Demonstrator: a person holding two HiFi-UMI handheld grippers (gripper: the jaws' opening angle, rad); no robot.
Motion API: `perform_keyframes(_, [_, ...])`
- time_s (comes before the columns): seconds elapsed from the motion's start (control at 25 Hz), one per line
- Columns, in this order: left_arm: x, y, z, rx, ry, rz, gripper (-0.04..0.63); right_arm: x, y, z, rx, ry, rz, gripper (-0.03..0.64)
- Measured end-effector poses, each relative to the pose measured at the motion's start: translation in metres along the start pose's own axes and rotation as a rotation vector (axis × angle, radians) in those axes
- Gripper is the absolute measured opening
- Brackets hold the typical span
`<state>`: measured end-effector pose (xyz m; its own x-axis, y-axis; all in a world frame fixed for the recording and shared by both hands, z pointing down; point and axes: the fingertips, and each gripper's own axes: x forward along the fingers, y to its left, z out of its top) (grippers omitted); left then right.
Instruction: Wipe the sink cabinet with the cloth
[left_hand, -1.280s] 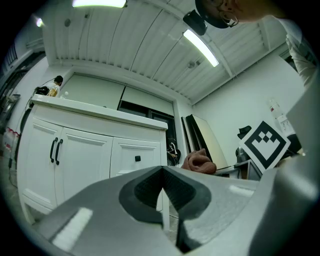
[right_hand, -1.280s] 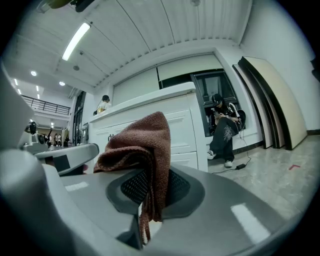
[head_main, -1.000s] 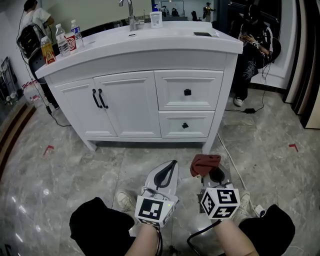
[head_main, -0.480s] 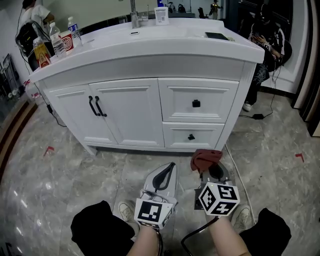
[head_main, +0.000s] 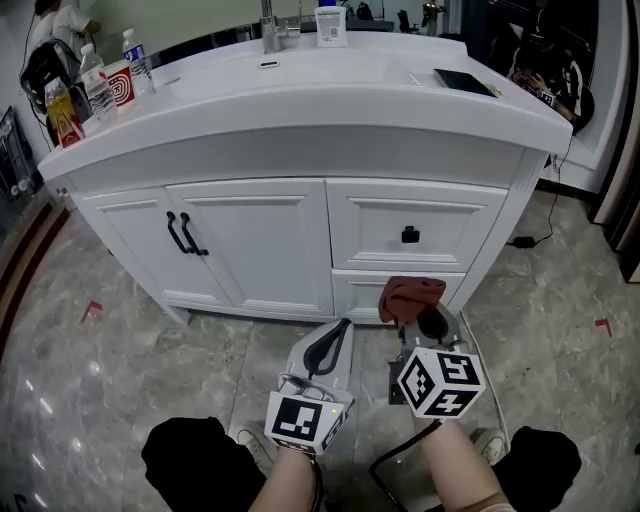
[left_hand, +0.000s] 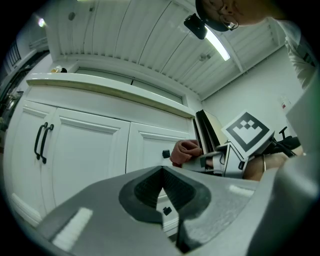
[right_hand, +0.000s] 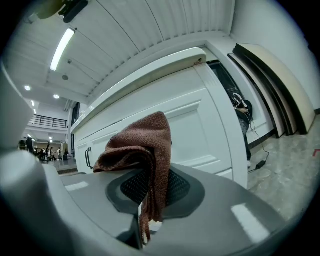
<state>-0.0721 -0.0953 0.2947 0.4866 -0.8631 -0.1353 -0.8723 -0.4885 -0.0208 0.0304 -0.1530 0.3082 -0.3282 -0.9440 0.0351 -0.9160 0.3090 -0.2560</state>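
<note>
The white sink cabinet (head_main: 250, 240) stands just ahead, with two doors on the left and two drawers with black knobs on the right. My right gripper (head_main: 418, 318) is shut on a reddish-brown cloth (head_main: 410, 296), which bunches above the jaws in front of the lower drawer; I cannot tell if it touches. In the right gripper view the cloth (right_hand: 145, 145) droops over the jaws, with the cabinet (right_hand: 200, 125) behind. My left gripper (head_main: 343, 328) is beside it, shut on nothing, pointing at the cabinet (left_hand: 90, 145). The left gripper view shows the cloth (left_hand: 184, 151) to its right.
Bottles and cartons (head_main: 95, 85) crowd the countertop's left end. A faucet (head_main: 270, 30), a white bottle (head_main: 330, 22) and a flat black device (head_main: 460, 82) sit further along. A person (head_main: 545, 70) stands at the back right. The floor is marble tile with red tape marks (head_main: 90, 310).
The cabinet has grown larger and nearer in view. Both grippers have moved forward to its drawer side, the cloth still held in the right one.
</note>
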Motion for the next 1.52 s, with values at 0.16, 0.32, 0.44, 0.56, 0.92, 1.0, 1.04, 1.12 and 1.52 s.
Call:
perform_keyframes(0.16, [0.019,0.021,0.005,0.011,-0.018,0.004,0.000,0.032,0.014,0.020,-0.026,-0.021,0.049,0.078])
perform_keyframes(0.32, [0.032,0.045,0.010,-0.010,-0.041,0.047,0.000,0.062,0.036,0.044,-0.046,-0.043,0.114,0.078])
perform_keyframes(0.44, [0.039,0.058,0.011,-0.025,-0.052,0.080,0.000,0.082,0.058,0.057,-0.058,-0.049,0.176,0.078])
perform_keyframes(0.56, [0.048,0.065,0.014,-0.024,-0.062,0.098,0.000,0.096,0.077,0.069,-0.077,-0.054,0.233,0.078])
perform_keyframes(0.92, [0.056,0.077,0.036,0.027,-0.082,0.121,0.000,0.106,0.081,0.080,-0.088,-0.039,0.284,0.081])
perform_keyframes(1.0, [0.055,0.074,0.038,0.012,-0.094,0.118,0.000,0.103,0.071,0.082,-0.091,-0.038,0.271,0.080])
perform_keyframes(1.04, [0.055,0.071,0.038,0.005,-0.096,0.111,0.000,0.101,0.065,0.084,-0.096,-0.036,0.261,0.080])
perform_keyframes(1.12, [0.056,0.060,0.040,-0.009,-0.099,0.091,0.000,0.097,0.050,0.086,-0.107,-0.030,0.237,0.080])
perform_keyframes(1.52, [0.071,0.007,0.043,0.010,-0.106,0.000,0.000,0.073,-0.009,0.097,-0.093,-0.034,0.143,0.081])
